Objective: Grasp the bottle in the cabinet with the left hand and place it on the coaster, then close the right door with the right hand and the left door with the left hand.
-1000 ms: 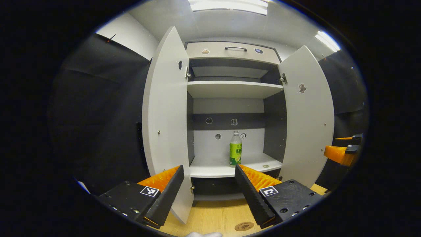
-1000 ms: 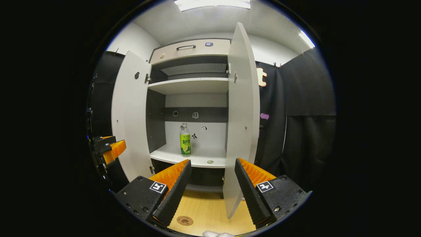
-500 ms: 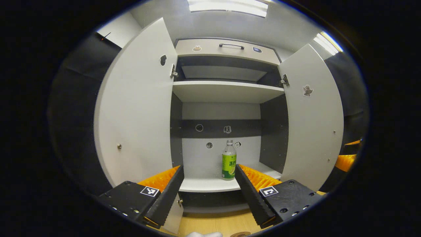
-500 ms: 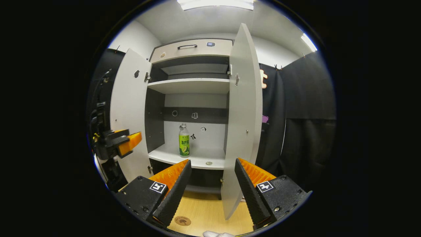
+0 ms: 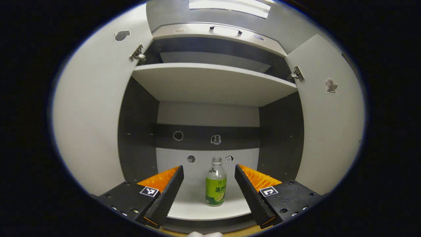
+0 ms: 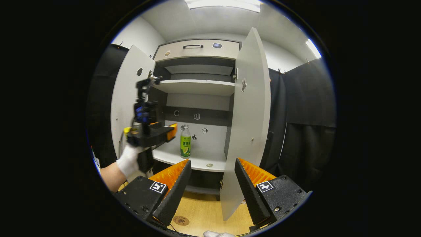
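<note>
Each black plastic gripper body, the left gripper point(image 5: 208, 192) and the right gripper point(image 6: 210, 187), has small silver screws, a little black-and-white square marker on each side and ridged fingers point(image 5: 164, 197), and the hand point(image 6: 129, 161) wears a white glove.

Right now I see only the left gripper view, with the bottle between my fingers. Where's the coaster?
Observer: The coaster lies on the wooden table in front of the cabinet, below the shelf.
Operator: Am I at the bottle?
Observer: The left gripper is open, just short of the bottle.
Operator: And the right gripper?
Observer: The right gripper is open, back from the cabinet, facing the right door edge-on.
</note>
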Motion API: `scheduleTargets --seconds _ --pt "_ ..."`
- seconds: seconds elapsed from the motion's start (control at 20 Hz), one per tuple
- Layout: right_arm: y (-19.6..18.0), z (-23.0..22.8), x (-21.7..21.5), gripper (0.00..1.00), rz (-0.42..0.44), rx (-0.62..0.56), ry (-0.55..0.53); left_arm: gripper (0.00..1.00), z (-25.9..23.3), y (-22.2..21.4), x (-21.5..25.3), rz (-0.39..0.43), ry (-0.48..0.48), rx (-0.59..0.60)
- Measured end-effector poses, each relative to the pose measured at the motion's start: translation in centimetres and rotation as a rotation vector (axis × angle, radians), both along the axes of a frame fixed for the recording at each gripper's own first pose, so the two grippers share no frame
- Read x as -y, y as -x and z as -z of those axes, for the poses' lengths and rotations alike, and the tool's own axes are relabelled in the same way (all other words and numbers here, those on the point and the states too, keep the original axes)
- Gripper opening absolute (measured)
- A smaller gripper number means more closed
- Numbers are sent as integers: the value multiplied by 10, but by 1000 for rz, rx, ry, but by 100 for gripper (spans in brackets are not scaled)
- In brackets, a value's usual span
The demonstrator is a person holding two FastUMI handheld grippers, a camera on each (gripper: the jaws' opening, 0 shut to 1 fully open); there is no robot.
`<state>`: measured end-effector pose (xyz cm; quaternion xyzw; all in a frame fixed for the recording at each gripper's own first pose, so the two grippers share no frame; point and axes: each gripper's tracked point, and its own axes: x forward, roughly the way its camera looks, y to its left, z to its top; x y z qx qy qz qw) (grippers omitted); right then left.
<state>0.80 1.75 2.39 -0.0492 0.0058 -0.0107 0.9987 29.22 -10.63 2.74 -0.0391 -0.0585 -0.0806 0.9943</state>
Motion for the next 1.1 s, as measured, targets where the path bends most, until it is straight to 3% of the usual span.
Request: scheduleTargets --seconds 0.2,0.4,0.85,0.9,0.95,1.1 --pt "3 9 -2 82 9 -27 29 95 22 -53 27 11 9 -22" --pt "4 25 3 82 23 -69 23 95 45 -92 41 -46 -33 -64" --pt "4 45 18 82 42 -117 -21 94 77 -123 53 -70 -25 -119" --pt "6 48 20 82 47 -121 -21 89 84 -128 51 -89 -37 -137" --pt "8 49 21 82 50 -124 -21 76 83 -125 52 -85 -47 -127" --pt "15 52 31 82 69 -123 -25 74 73 -104 59 -44 -49 -92"
